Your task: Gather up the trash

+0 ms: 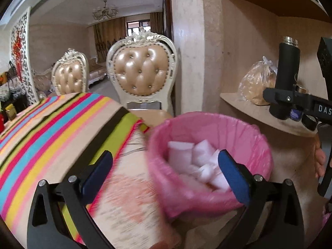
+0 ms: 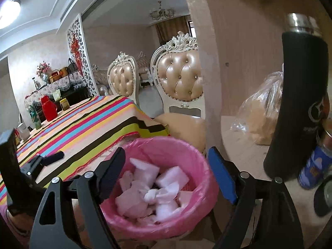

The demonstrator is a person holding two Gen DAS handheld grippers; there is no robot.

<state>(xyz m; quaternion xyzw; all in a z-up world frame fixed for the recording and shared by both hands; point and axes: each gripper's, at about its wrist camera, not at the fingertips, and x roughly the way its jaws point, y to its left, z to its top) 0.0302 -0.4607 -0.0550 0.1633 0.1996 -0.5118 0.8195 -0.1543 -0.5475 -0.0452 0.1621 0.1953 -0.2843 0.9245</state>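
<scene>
Both the left gripper and right gripper hang spread over the pink-lined round bin beside the striped tablecloth, while only the right view shows a red jug.

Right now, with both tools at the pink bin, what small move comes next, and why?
Probably swing the left tool toward the striped table to look for more trash. It and the right tool stand open and empty, the white scraps lie in the pink bin, and I see no loose trash nearby.
</scene>
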